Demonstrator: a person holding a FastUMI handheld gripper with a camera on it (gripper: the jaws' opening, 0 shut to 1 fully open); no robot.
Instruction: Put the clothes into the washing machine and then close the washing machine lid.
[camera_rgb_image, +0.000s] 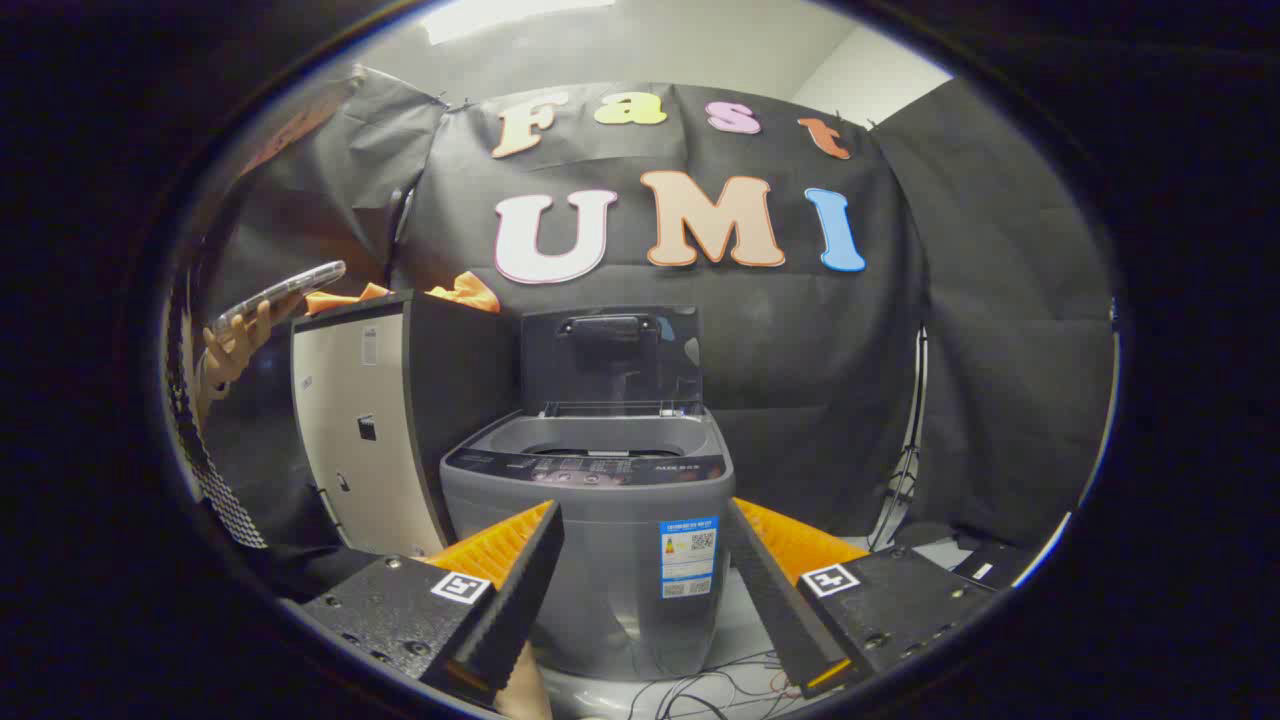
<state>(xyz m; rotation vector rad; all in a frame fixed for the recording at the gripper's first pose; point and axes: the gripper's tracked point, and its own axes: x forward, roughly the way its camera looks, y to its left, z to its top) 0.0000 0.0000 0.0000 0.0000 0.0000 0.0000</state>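
Your gripper (640, 590) is spread wide with nothing between its fingers (520, 590), and neither pad touches anything, so you are at the very start: no garment has been picked up yet. Just ahead of the fingers, framed by the gap between them, stands the grey washing machine (590, 560) with cables trailing on the floor at its foot. Its lid (610, 355) is already raised upright at the back, leaving the tub mouth free to receive a load. Beyond and to the left of the machine stands a tall cabinet (355, 420), and on its top lie the orange clothes (465, 292) (a hand (232, 345) holding a phone (280, 293) hovers just beside that corner). By my reading the next move calls for lifting the gripper well up and leftward over the cabinet top, keeping it open until both fingers straddle a fold of cloth, then squeezing.
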